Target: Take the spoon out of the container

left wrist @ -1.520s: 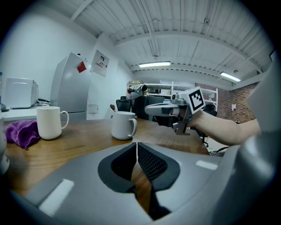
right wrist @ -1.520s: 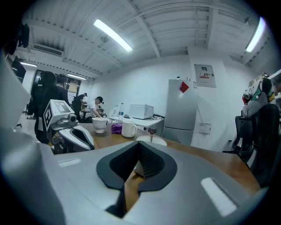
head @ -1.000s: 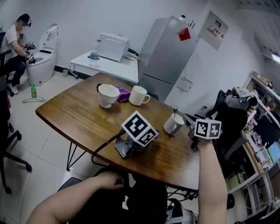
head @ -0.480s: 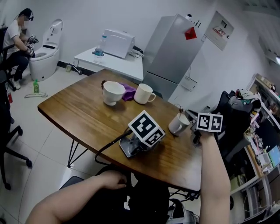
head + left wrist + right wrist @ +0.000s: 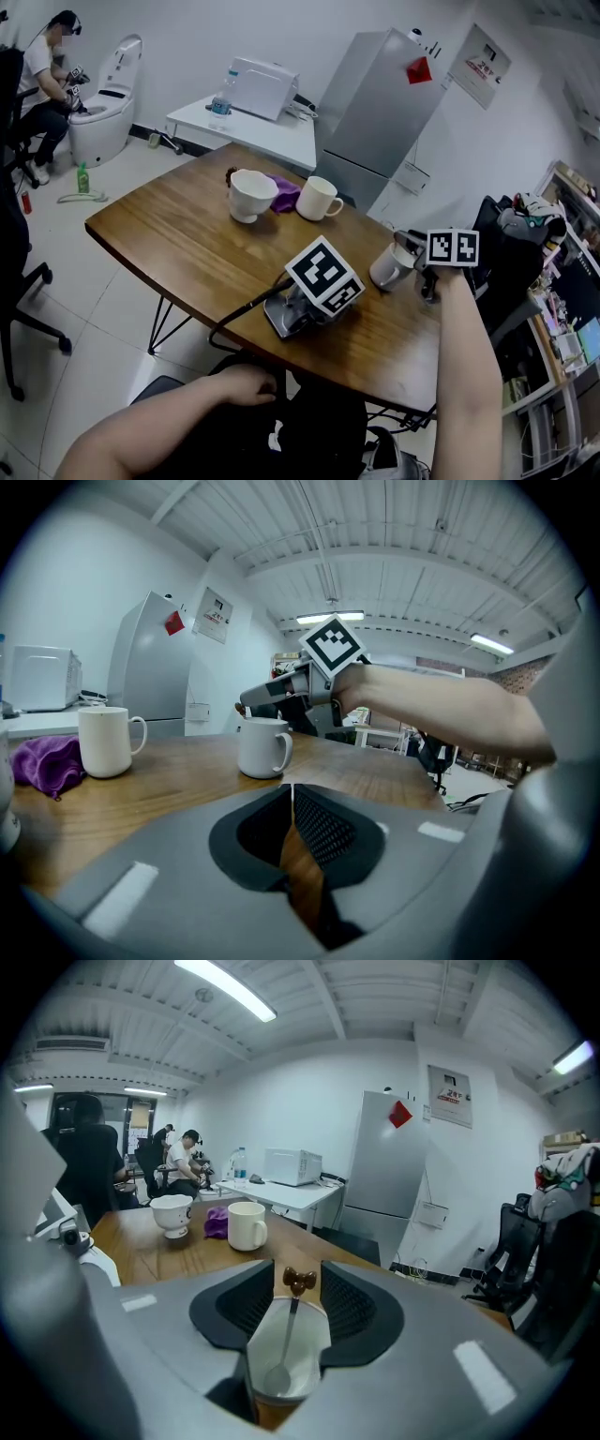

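The right gripper (image 5: 298,1271) hovered over the container (image 5: 281,1358), a white cup with a handle, near the right edge of the wooden table (image 5: 178,234). Its jaws stood moderately apart, closed on nothing. The spoon (image 5: 284,1335) stood inside the container, its bowl down at the bottom and its thin handle leaning up against the far rim. The brown bow-shaped knob at the top of the handle rose in the gap between the two fingertips, with a sliver of space on either side, so neither jaw touched it. In the head view the container sat right of centre, with the right gripper reaching in over its rim from the right.

The left gripper (image 5: 292,803) lay on the table in the middle of the head view, below and left of the container and apart from it. Its jaws met at the tips with nothing between them, only a wedge of tabletop showing behind.

Farther back on the table, toward the upper middle of the head view, stood a white mug (image 5: 317,199) and a footed white cup (image 5: 251,194), with a purple cloth (image 5: 286,194) between them. A grey refrigerator (image 5: 375,103) stood behind the table, and a seated person (image 5: 47,66) was in the upper left corner.
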Demonstrator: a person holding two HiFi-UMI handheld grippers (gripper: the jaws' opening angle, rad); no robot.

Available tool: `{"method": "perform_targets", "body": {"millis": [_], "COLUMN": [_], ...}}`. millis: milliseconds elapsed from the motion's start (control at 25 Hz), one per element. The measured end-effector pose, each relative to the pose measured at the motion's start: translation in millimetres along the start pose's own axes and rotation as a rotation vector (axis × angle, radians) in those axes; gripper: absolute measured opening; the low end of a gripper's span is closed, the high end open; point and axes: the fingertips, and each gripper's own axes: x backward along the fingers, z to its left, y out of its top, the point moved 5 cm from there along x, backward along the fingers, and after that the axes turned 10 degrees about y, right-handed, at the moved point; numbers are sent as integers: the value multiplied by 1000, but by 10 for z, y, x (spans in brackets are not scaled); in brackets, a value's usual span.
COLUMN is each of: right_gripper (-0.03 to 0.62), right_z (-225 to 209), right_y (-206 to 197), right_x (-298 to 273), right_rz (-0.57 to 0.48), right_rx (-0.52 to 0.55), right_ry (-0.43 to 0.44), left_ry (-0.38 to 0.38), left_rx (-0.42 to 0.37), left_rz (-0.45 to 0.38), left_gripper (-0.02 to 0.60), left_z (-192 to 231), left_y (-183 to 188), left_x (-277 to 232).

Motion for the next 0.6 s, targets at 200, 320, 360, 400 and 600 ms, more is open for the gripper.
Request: {"method": "perform_targets", "body": {"millis": [200, 320, 360, 400, 600], "right_gripper": [183, 192, 190, 178, 126], "right_z": [-71, -86, -98, -109, -105], "right_y": [10, -2, -18, -34, -25], "right_x": [-114, -202, -219, -223, -161], "right_rz": [75, 138, 152, 156, 109], "right_rx": [5, 14, 11, 5, -12], "right_ry": [-14, -25, -29, -33, -33], "left_ry": [-1, 0, -1, -1, -1], "left_rx": [0, 1, 1, 1, -1], "left_rz": [0, 0, 0, 0, 1], "left_gripper": [12, 12, 12, 12, 12], "left_z": [-5, 1, -1, -4, -3], "left_y": [-4, 1, 4, 5, 0], "left_x": [-3, -1, -3, -5, 1]}}
